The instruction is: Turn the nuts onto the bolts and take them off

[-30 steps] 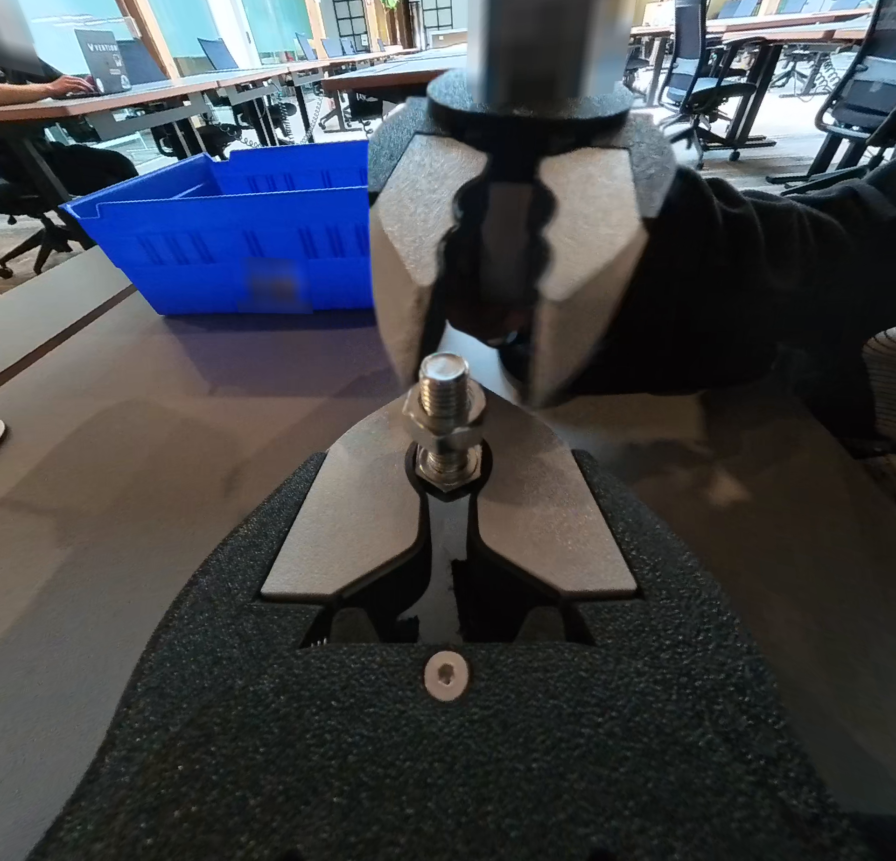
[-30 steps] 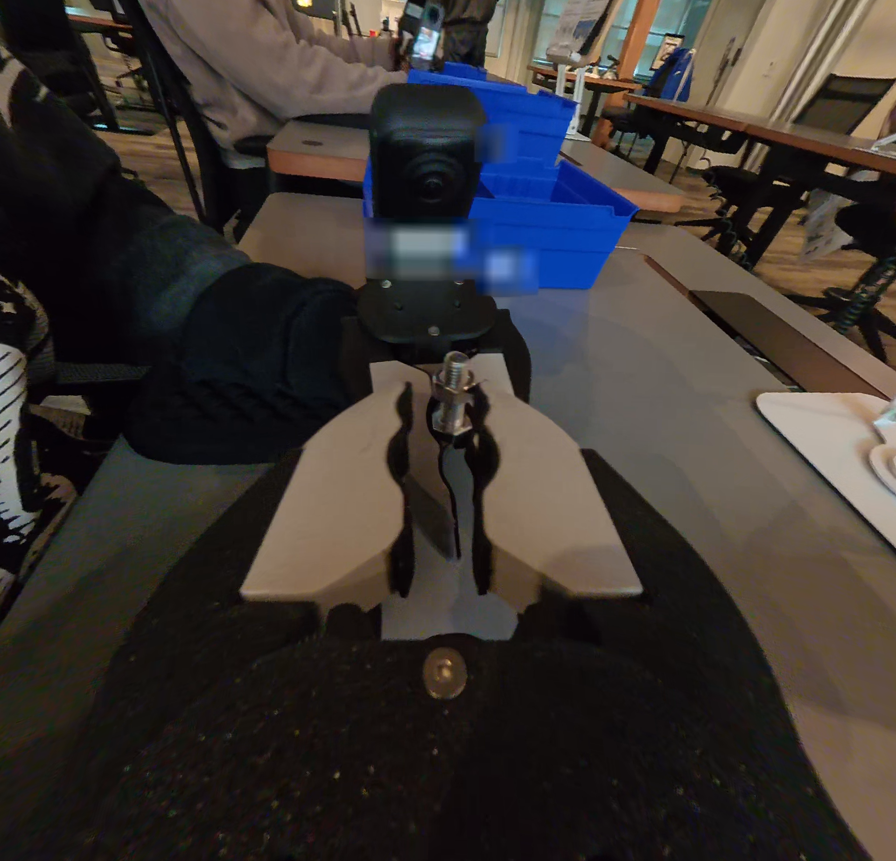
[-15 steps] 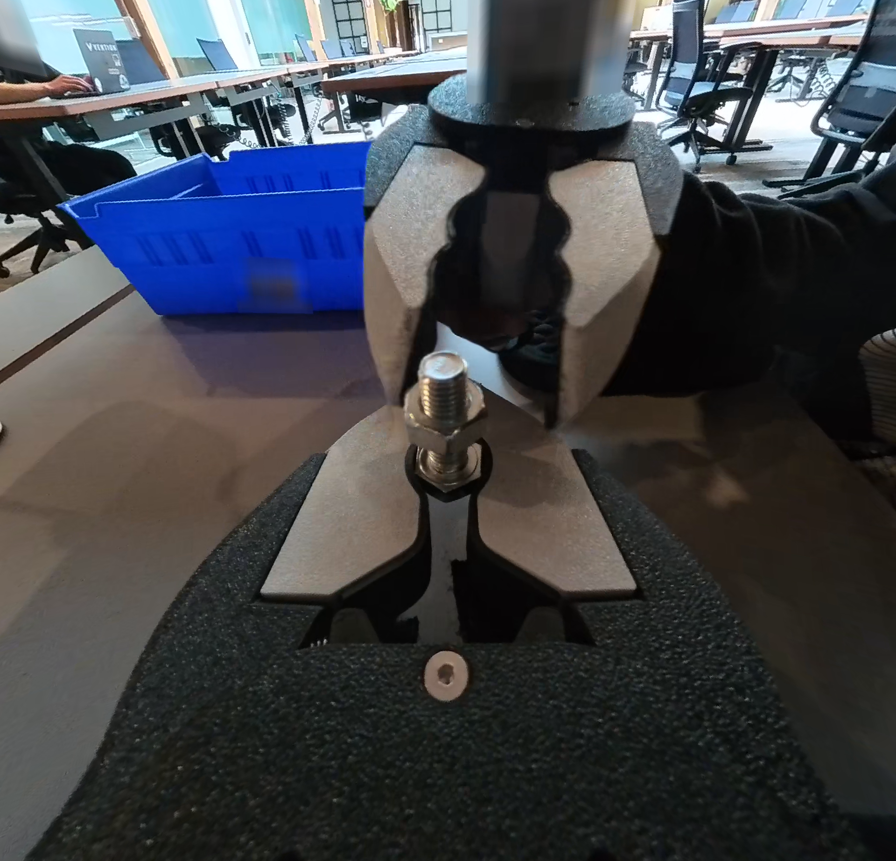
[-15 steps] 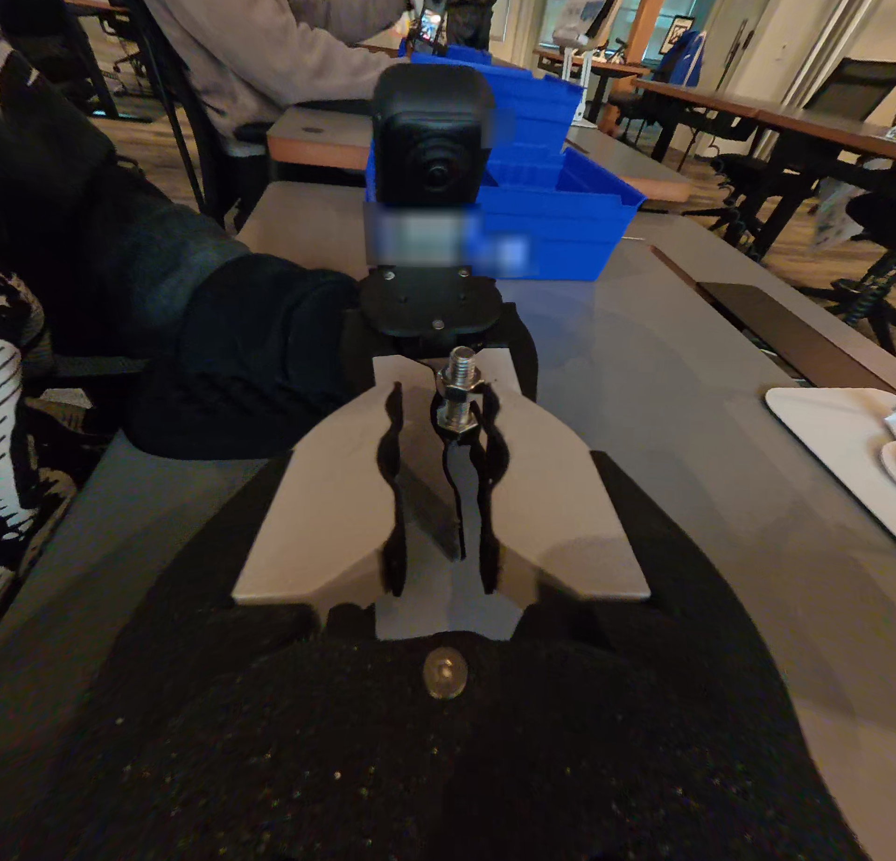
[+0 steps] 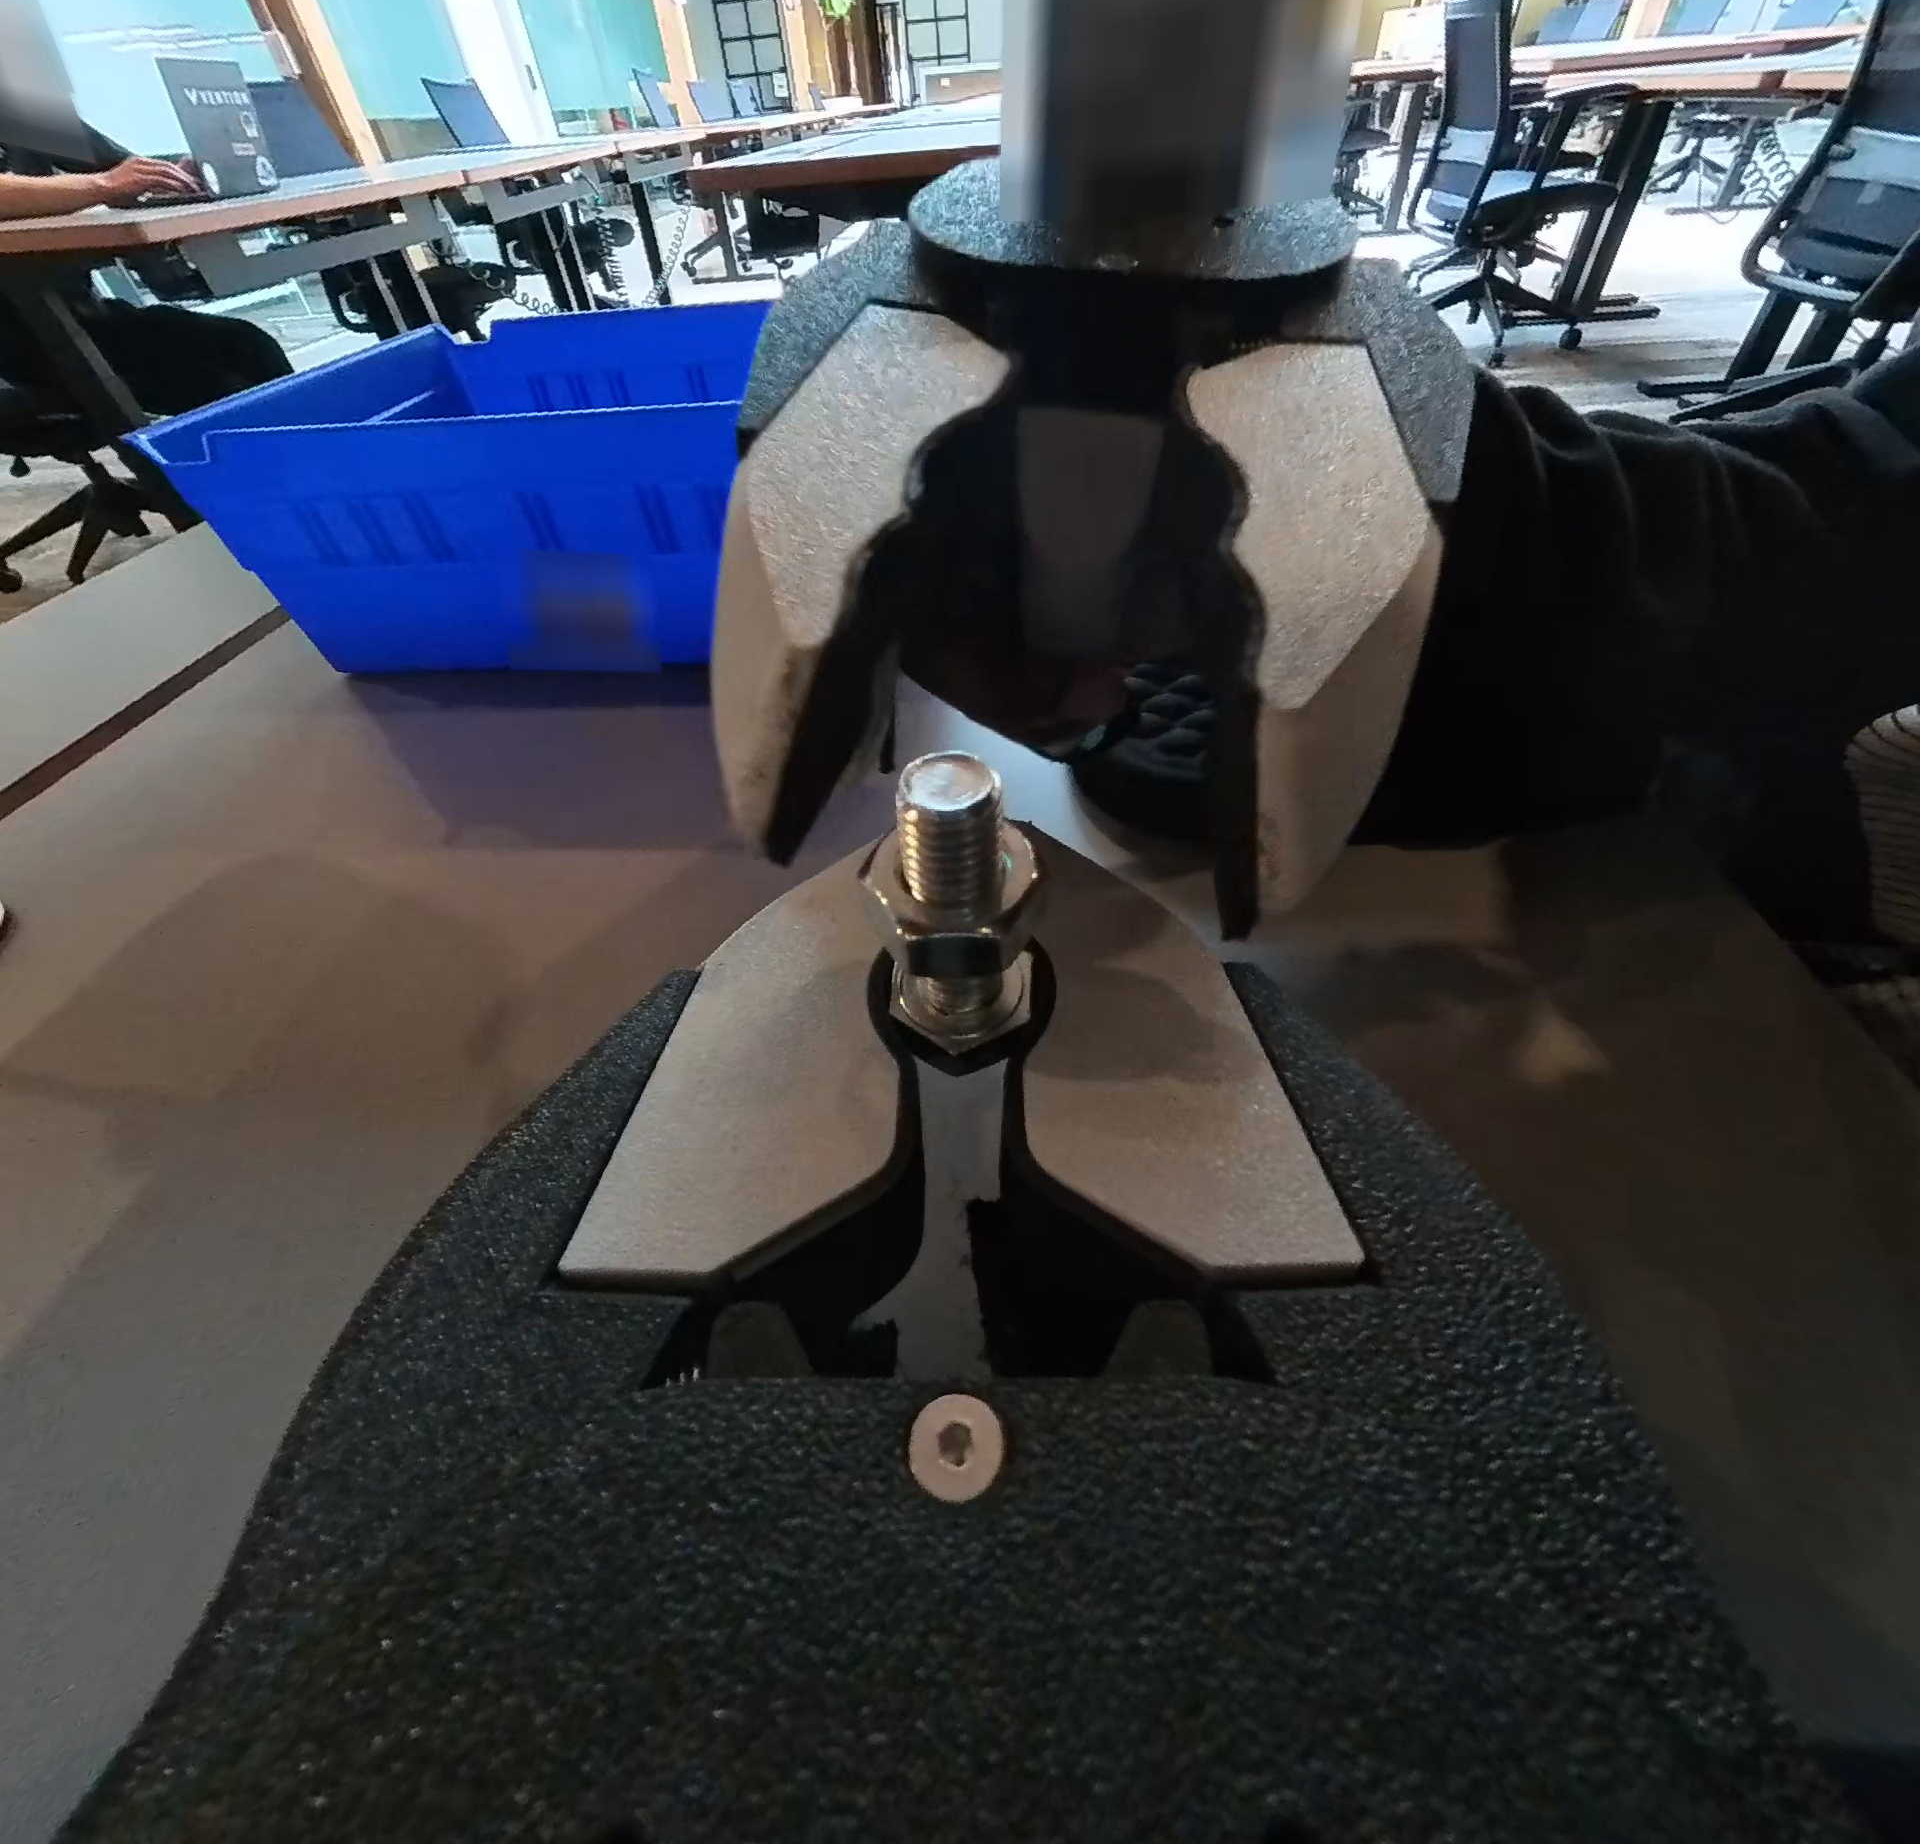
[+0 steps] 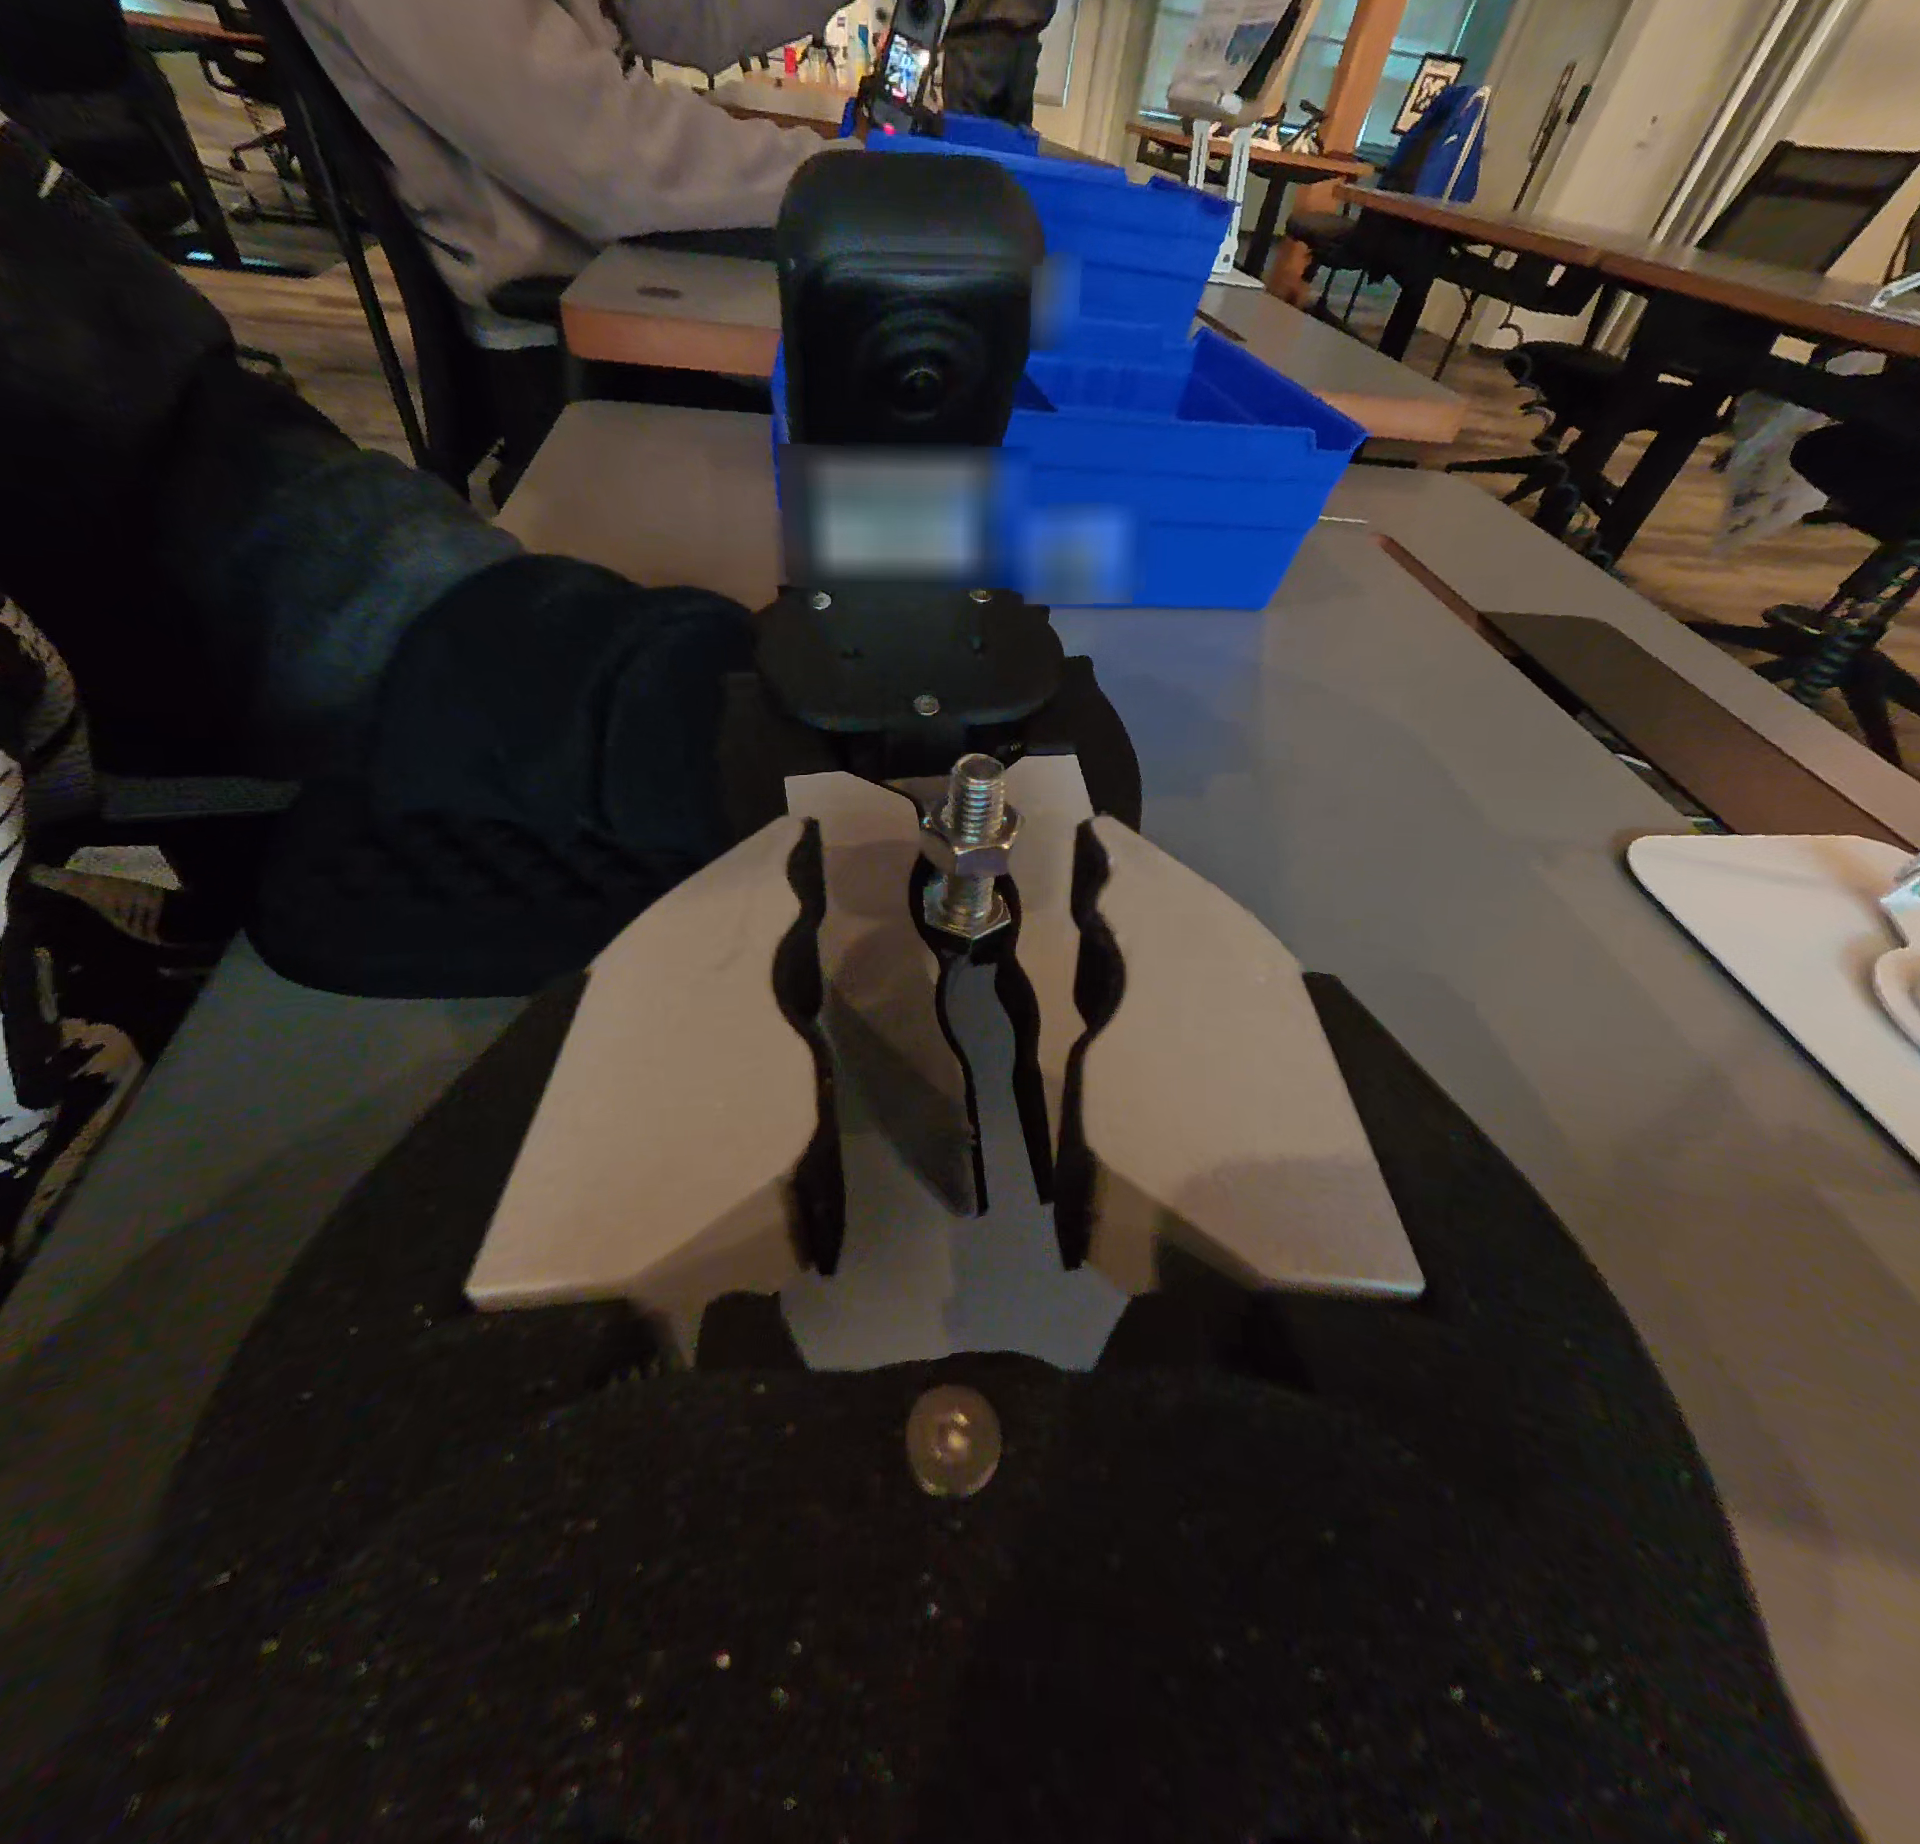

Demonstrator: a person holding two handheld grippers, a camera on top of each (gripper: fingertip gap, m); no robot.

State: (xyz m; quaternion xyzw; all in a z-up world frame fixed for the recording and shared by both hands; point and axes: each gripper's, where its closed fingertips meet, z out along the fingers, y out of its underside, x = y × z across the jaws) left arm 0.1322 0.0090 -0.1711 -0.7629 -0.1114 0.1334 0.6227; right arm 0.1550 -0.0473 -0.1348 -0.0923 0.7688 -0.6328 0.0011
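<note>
Left wrist: left gripper [image 5: 956,1005] clamps bolt [image 5: 949,838] | right gripper [image 5: 997,859] spread, empty

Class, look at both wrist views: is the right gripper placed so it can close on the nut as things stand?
Probably yes. The right gripper is open, its fingers either side of the bolt, and nothing lies between them and the nut. The left gripper grips only the bolt's head, below the nut.

Laptop lid [image 5: 208,132]: white letters and a small round sticker, upper left of the left wrist view. I leave the words unsaid.
Blue bin [image 5: 436,547]: its front shows no writing that can be read.
Poster [image 6: 1247,18]: top right of the right wrist view, with print too small to read.
</note>
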